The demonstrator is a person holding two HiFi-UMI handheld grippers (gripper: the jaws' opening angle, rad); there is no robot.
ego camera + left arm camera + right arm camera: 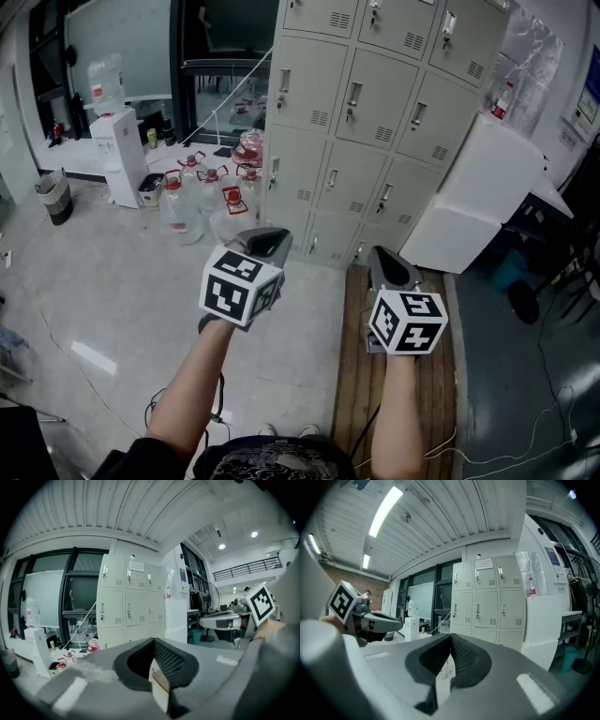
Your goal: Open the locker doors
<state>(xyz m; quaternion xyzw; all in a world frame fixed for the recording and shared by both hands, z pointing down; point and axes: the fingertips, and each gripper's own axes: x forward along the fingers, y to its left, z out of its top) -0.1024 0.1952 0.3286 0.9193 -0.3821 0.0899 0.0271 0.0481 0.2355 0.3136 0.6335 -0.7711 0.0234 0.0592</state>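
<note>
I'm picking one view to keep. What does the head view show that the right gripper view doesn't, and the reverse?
Only the head view: the wooden boards on the floor and the right marker cube. Only the right gripper view: ceiling lights, and the right claw shut. Both: the lockers, doors closed, and the left claw.

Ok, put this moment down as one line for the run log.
stage: before contact | left gripper: shut, empty | right gripper: shut, empty | lockers: visible doors all closed, neither gripper touching
</note>
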